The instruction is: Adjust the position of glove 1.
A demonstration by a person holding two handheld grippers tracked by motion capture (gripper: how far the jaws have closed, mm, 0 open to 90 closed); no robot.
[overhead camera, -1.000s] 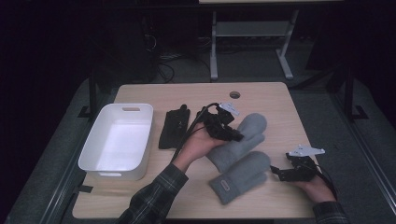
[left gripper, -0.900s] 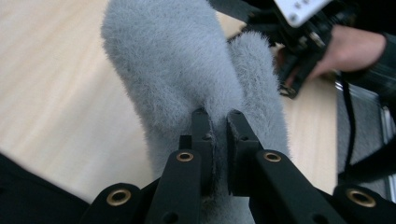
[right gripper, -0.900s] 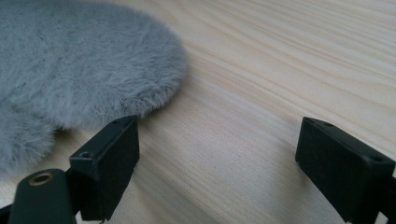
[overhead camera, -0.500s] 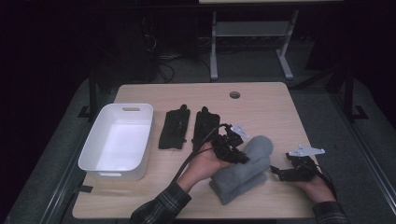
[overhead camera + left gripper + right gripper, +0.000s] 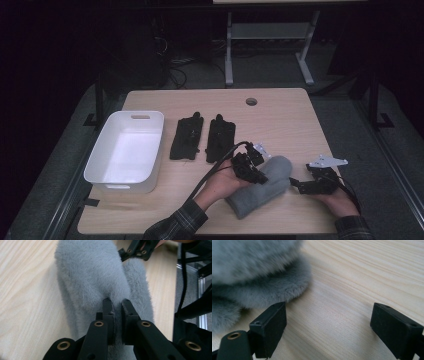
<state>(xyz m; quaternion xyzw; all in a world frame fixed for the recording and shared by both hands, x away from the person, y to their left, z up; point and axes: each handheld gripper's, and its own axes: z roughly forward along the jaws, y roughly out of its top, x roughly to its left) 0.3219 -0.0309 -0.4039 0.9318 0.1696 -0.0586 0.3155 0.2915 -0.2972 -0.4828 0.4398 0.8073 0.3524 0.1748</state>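
Note:
Two grey fleece mittens lie stacked near the table's front edge. In the left gripper view the upper mitten (image 5: 87,272) covers most of the lower mitten (image 5: 140,285). My left gripper (image 5: 116,302) is shut on a pinch of the upper mitten's fleece, and in the high view this gripper (image 5: 250,167) rests on the stack's left end (image 5: 267,185). Just right of the stack my right gripper (image 5: 300,184) stands open. The right gripper view has its jaws (image 5: 329,315) wide over bare wood, the left one beside the mittens' edge (image 5: 262,287).
Two black gloves (image 5: 187,137) (image 5: 221,137) lie side by side in the middle of the wooden table (image 5: 285,120). A white bin (image 5: 120,182) stands at the left. A round hole (image 5: 251,101) sits near the far edge.
My left gripper carried the farther grey mitten toward the front edge and down onto the nearer one, so they now lie stacked. The right gripper has kept still.

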